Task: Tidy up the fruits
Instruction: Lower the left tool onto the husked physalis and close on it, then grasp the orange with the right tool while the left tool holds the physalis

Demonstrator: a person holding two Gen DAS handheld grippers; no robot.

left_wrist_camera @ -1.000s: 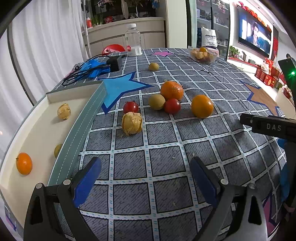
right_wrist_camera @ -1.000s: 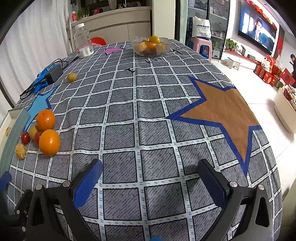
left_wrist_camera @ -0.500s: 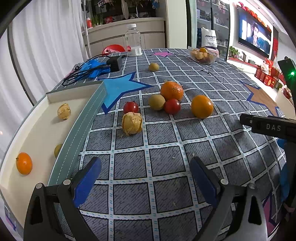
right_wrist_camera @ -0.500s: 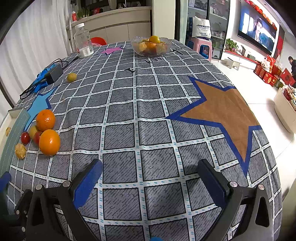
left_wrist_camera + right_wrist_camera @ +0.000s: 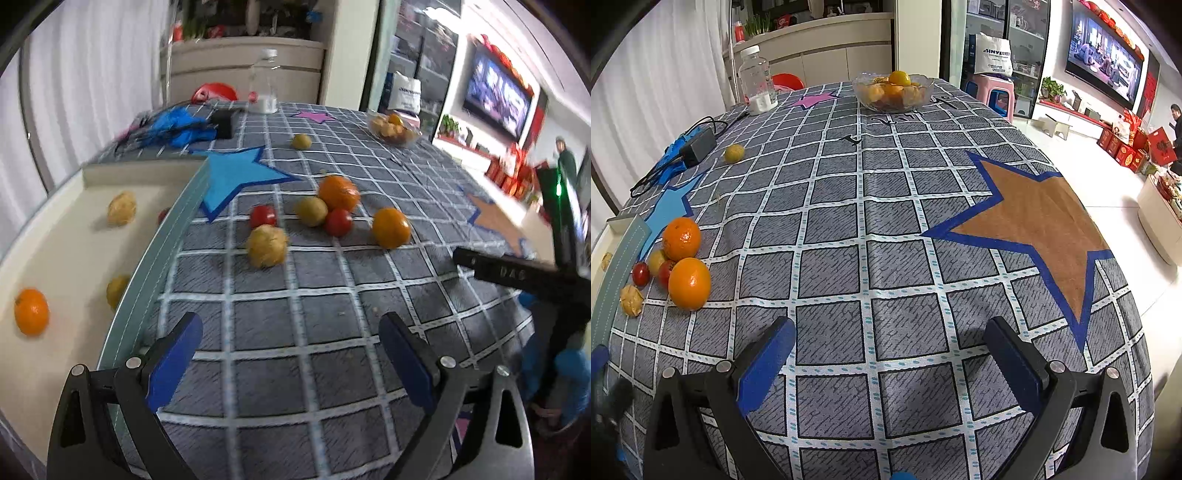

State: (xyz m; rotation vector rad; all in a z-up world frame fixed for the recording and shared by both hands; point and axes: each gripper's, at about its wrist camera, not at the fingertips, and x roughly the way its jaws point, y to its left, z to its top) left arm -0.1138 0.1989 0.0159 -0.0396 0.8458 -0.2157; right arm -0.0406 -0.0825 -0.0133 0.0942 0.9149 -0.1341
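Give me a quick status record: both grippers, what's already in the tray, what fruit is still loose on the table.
left gripper: open, empty, above the cloth beside the tray
right gripper: open, empty, over bare cloth
tray: holds an orange, a husked fruit, a yellow-green fruit; a red one partly hidden behind the rim
loose cluster: two oranges, two tomatoes, green fruit, husked fruit
stray: small fruit farther back
bowl: fruit inside
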